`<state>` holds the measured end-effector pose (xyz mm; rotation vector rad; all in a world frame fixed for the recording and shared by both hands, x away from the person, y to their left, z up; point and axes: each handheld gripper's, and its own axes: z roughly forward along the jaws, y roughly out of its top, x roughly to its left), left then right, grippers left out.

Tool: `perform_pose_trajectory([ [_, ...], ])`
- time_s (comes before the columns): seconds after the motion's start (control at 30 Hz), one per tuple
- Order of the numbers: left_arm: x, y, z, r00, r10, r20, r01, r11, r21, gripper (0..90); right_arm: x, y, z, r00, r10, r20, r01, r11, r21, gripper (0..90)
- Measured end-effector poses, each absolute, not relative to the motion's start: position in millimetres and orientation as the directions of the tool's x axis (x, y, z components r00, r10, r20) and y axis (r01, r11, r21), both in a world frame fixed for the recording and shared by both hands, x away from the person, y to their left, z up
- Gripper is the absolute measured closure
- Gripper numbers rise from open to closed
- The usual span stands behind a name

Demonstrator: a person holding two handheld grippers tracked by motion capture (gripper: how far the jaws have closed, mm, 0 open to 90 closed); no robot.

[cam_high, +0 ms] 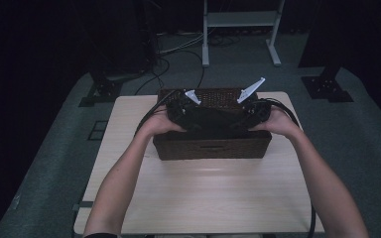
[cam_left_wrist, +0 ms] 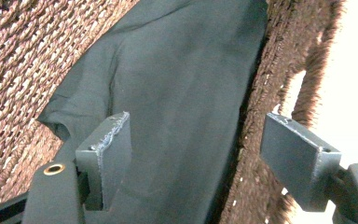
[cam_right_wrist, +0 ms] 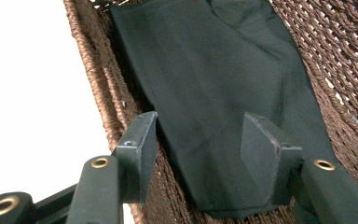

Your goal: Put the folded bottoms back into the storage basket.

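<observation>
Cloth (cam_left_wrist: 177,93) inside basket (cam_high: 211,148) walls, claws apart

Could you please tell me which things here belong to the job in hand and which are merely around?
In the job: dark cloth, woven basket, left gripper, right gripper, both open.
Merely around: metal stand, floor cables.

Basket (cam_high: 211,148): rough brown wicker weave. Cloth (cam_left_wrist: 182,93): matt dark fabric. Table (cam_high: 203,198): smooth pale wood.
</observation>
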<state>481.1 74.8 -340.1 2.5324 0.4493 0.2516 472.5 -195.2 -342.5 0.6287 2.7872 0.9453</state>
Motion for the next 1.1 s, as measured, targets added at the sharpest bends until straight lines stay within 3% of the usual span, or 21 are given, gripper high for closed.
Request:
perform_pose_trajectory([
  [0.57,462.0,85.1,-334.8,0.928,0.362,0.086,0.256,-0.790,0.557,19.2,452.5,-205.6,-337.5,-0.903,0.430,0.011,0.343,0.705,0.621,37.2],
  [1.1,445.7,90.7,-338.4,0.928,0.361,0.088,0.254,-0.789,0.560,18.1,434.0,-212.8,-338.3,-0.907,0.422,0.002,0.326,0.699,0.637,37.0],
])
